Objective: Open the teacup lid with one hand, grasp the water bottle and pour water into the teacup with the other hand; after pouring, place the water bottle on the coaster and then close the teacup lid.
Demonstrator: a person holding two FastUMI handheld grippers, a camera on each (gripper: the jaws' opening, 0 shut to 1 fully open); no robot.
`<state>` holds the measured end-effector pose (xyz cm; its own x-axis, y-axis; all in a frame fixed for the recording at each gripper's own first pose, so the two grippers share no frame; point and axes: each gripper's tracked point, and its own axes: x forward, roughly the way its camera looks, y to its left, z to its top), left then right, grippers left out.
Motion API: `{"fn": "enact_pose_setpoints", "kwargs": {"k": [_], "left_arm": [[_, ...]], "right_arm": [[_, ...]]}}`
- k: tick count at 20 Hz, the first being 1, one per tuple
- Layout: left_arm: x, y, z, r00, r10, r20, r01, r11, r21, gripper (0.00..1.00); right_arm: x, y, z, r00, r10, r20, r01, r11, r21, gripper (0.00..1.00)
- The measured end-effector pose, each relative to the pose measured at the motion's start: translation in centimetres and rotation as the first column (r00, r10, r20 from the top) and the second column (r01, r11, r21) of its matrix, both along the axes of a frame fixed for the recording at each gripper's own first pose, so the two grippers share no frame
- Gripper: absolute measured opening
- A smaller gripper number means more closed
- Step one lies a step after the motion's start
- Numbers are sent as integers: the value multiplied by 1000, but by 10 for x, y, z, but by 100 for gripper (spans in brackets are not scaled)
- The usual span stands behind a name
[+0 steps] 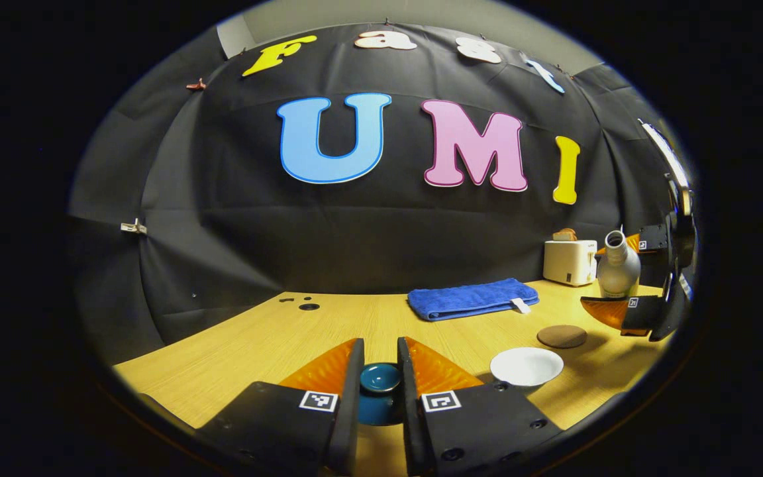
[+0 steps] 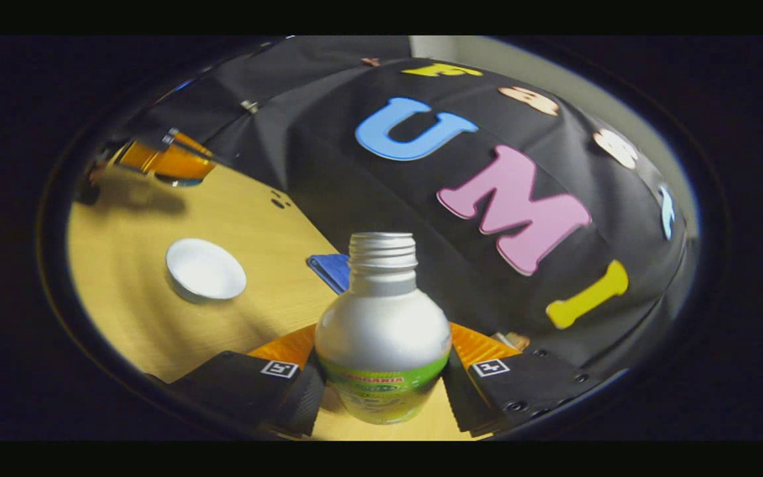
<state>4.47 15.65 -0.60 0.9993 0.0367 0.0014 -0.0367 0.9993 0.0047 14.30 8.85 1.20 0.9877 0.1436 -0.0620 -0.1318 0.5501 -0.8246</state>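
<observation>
The right gripper (image 2: pixel 381 381), bottom centre, is clamping the smooth, slippery metal water bottle (image 2: pixel 383 338) at its belly; the left gripper (image 1: pixel 380 384) is pinching the small, fragile teacup lid (image 1: pixel 380 377).

The bench (image 1: pixel 236 358) is pale yellow wood grain. On it lie a blue towel (image 1: pixel 471 298), a white saucer (image 1: pixel 526 366) and a brown coaster (image 1: pixel 561 336). The teacup lid (image 1: pixel 380 377) is teal. The water bottle (image 2: pixel 383 331) is silver with a green label; the far toaster (image 1: pixel 569 262) is cream.
</observation>
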Motion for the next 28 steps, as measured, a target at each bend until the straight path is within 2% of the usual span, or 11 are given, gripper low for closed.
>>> {"fn": "enact_pose_setpoints", "kwargs": {"k": [2, 6, 10, 13, 14, 15, 17, 18, 21, 25, 28], "left_arm": [[-1, 1, 1, 1000, -12, 0, 12, 1000, 0, 34], [2, 8, 0, 1000, -16, -1, 16, 1000, -1, 34], [2, 10, 0, 1000, -15, -2, 15, 1000, -2, 32], [1, 10, -1, 1000, -15, -2, 15, 1000, -2, 32], [1, 10, 0, 1000, -15, -2, 15, 1000, -2, 32], [1, 10, 0, 1000, -15, -2, 15, 1000, -2, 32], [1, 9, 0, 1000, -20, -3, 20, 1000, -3, 32], [1, 9, 0, 1000, -20, -2, 20, 1000, -3, 32], [2, 8, -1, 1000, -24, -2, 24, 1000, -3, 32], [2, 8, -1, 1000, -24, -2, 24, 1000, -3, 32], [2, 8, -1, 1000, -24, -2, 24, 1000, -3, 32]], "right_arm": [[10, 5, -3, 1000, 14, 16, -12, 995, -103, 79], [16, 16, -10, 997, 59, 45, -46, 967, -250, 79], [28, 38, -21, 990, 126, 69, -90, 918, -386, 79], [30, 56, -28, 976, 209, 63, -154, 864, -479, 79], [32, 59, -27, 972, 225, 64, -163, 847, -506, 76], [34, 60, -28, 970, 236, 65, -167, 831, -531, 79], [34, 60, -26, 965, 252, 76, -163, 801, -577, 76], [33, 59, -28, 962, 262, 72, -169, 785, -596, 82], [35, 56, -30, 958, 277, 70, -167, 741, -651, 79], [36, 55, -31, 953, 294, 72, -165, 704, -691, 79], [35, 61, -31, 939, 333, 86, -165, 655, -737, 79]]}}
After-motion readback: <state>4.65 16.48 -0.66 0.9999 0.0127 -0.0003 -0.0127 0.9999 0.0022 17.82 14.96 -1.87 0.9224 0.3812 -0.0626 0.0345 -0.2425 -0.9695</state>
